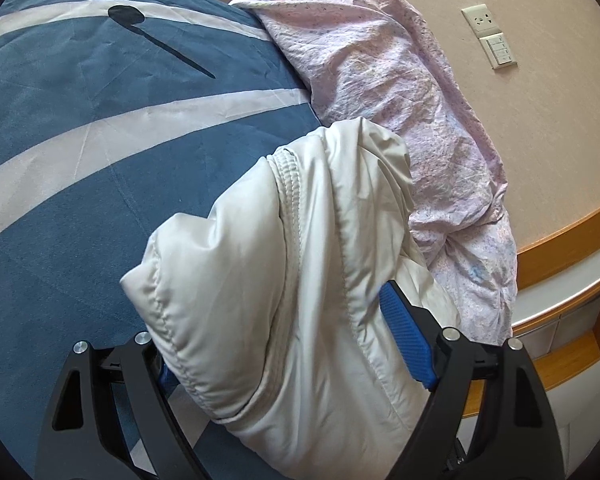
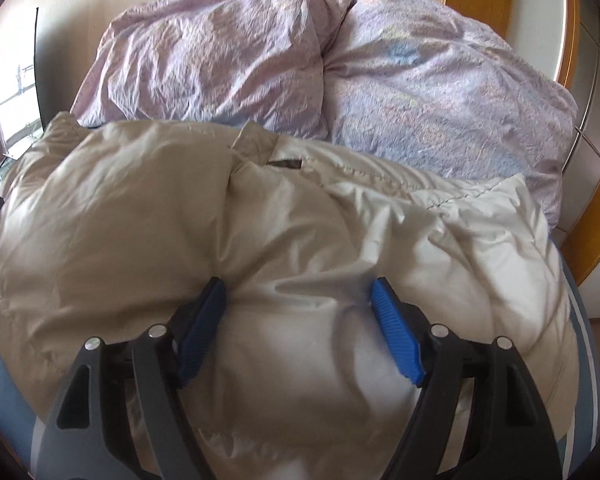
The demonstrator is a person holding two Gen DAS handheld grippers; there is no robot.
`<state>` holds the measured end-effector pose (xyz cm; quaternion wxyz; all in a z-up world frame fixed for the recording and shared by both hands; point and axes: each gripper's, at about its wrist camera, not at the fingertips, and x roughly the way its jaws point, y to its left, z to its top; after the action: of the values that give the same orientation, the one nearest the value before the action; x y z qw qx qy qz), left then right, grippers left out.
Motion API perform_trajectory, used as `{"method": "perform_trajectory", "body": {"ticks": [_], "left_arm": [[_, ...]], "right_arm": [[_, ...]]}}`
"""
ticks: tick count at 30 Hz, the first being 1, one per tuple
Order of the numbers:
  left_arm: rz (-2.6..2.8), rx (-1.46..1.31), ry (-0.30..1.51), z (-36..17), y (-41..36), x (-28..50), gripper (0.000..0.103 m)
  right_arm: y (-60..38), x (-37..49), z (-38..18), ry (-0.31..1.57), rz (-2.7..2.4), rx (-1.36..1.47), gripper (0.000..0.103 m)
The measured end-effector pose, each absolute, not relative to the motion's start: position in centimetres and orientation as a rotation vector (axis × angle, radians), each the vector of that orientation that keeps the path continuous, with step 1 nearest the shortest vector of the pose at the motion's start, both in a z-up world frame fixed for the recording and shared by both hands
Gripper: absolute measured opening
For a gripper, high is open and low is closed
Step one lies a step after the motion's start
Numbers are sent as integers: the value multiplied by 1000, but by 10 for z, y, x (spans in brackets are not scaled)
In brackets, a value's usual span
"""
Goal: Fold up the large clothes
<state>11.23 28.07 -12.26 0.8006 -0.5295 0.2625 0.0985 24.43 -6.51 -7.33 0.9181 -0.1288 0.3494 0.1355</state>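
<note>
Across the blue bedspread (image 1: 100,152), white puffer jacket (image 1: 284,264) stretches toward pillows (image 2: 340,72).

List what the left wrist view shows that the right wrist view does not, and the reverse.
Left wrist only: the blue bedspread's black note print, a wall socket and switch panel. Right wrist only: a bright window at the left edge, and the jacket's dark collar tab. Both: the cream padded jacket, the crumpled pink duvet, and wide jaws with jacket fabric bulging between them.
</note>
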Motion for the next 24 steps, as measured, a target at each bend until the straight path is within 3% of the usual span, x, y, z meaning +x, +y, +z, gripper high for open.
{"method": "perform_trajectory", "body": {"ticks": [15,24], "left_arm": [[262,-1166,542,-125,281,125,82],[226,-1139,488,-108,276,122,52]], "right_arm": [[-41,245,-99,719,225,-437,77],[-34,245,-103,713,206,-477,77]]}}
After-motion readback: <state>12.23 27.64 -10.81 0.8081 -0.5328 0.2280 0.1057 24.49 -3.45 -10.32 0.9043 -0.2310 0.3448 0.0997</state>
